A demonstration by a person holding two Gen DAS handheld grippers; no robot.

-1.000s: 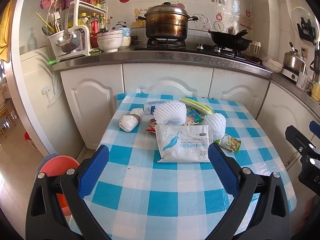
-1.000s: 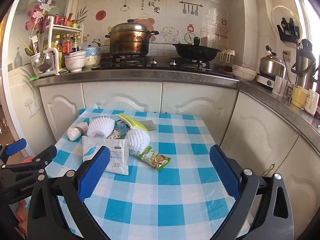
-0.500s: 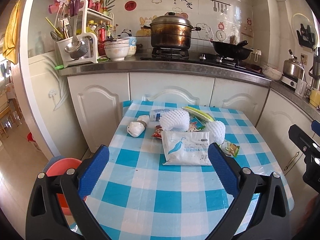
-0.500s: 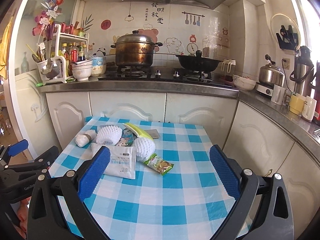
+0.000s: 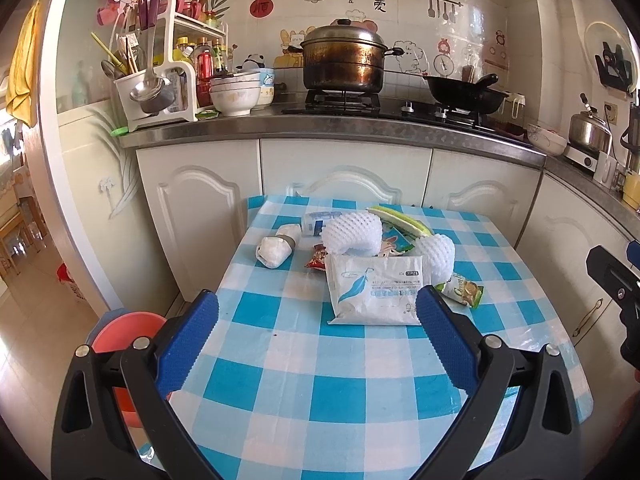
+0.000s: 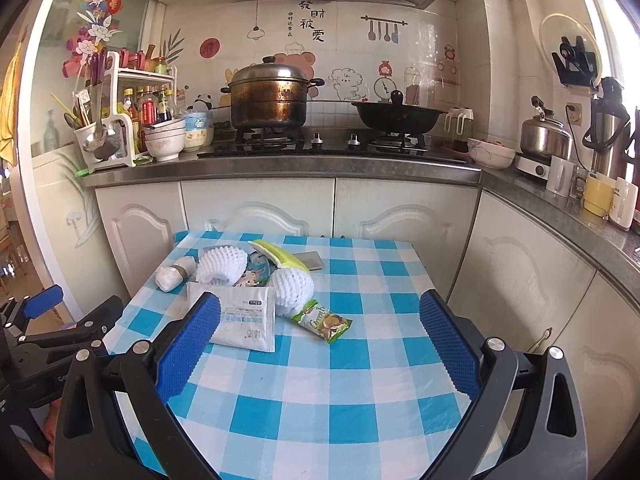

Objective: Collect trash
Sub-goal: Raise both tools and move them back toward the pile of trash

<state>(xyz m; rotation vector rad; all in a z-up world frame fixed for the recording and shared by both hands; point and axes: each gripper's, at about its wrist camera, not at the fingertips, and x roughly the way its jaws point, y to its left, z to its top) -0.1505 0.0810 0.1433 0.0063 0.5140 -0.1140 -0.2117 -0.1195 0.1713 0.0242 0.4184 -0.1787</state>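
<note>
Trash lies in a heap on the blue-and-white checked table (image 5: 340, 376): a flat white packet (image 5: 376, 290), two white foam fruit nets (image 5: 352, 234) (image 5: 438, 254), a rolled white wad (image 5: 276, 246), a green snack wrapper (image 5: 464, 290) and a yellow-green wrapper (image 5: 400, 220). My left gripper (image 5: 316, 340) stands open above the table's near part, short of the packet, holding nothing. In the right wrist view my right gripper (image 6: 320, 344) is also open and empty, with the white packet (image 6: 246, 316) and the green wrapper (image 6: 324, 322) just beyond its fingers.
An orange-red bin (image 5: 124, 336) sits on the floor left of the table. White cabinets (image 5: 344, 176) and a steel counter with a big pot (image 5: 344, 62), wok (image 5: 464, 94) and utensil rack (image 5: 156, 80) stand right behind the table. More cabinets (image 6: 532, 272) run along the right.
Both views have drawn back and risen a little, so the trash heap sits farther up and looks smaller. Both grippers stayed open; nothing on the table moved.
</note>
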